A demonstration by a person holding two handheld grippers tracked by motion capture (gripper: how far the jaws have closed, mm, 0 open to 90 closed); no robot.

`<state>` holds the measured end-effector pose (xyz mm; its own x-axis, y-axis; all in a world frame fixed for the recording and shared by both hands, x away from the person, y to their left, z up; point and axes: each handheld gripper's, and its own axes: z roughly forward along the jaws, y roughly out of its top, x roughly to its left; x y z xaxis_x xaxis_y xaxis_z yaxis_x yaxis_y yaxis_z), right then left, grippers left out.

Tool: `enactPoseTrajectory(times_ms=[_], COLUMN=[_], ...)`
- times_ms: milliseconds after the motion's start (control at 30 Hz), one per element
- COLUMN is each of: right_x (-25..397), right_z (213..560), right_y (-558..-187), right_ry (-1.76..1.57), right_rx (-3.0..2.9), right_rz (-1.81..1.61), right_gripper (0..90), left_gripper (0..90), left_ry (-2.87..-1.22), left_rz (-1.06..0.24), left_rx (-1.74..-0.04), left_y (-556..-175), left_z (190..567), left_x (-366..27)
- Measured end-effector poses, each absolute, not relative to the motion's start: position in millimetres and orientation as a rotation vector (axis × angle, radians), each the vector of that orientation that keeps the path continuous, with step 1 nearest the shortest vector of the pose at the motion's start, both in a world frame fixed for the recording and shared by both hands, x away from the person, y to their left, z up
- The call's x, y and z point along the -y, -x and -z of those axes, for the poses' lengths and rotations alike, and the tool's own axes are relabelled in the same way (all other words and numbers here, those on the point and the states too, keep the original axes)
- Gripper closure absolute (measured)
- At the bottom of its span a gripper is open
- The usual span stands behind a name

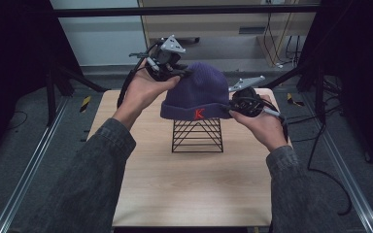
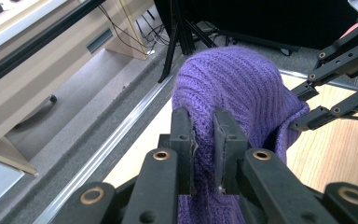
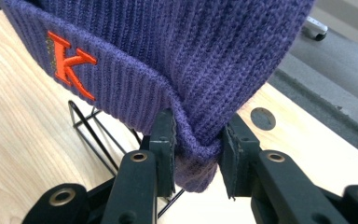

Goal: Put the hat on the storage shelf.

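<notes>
Above the far half of the wooden table [image 1: 194,194], near its far edge and about midway between its left and right edges, a purple knit beanie [image 1: 196,92] with an orange letter K [image 1: 199,114] on its folded cuff sits over a black wire stand [image 1: 197,136]. The left gripper [image 1: 182,74] meets the beanie high on its left side; in the left gripper view its two black jaws are closed on a fold of the purple knit [image 2: 205,140]. The right gripper [image 1: 232,104] is at the cuff on the beanie's right side, and in the right gripper view its jaws pinch the cuff's lower edge [image 3: 196,154], with the stand's wires [image 3: 93,135] just below. Grey sleeves [image 1: 102,160] come in from the table's near edge.
</notes>
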<state>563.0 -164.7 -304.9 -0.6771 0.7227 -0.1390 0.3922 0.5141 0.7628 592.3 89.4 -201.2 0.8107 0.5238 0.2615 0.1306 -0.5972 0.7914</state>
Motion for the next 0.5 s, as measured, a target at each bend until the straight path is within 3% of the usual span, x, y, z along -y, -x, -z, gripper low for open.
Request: enactPoseTrajectory(times_ms=[500], right_x=[168.1], right_z=[331.0], right_y=[-563.1], right_ry=[-0.941], right_rx=[-2.359], right_rz=[-0.970], right_gripper=[68.8], left_gripper=[79.1], left_ry=[-2.201], left_rz=[-0.578], left_rx=[-0.488], left_y=[-598.7], left_z=[228.0], left_x=[-83.3])
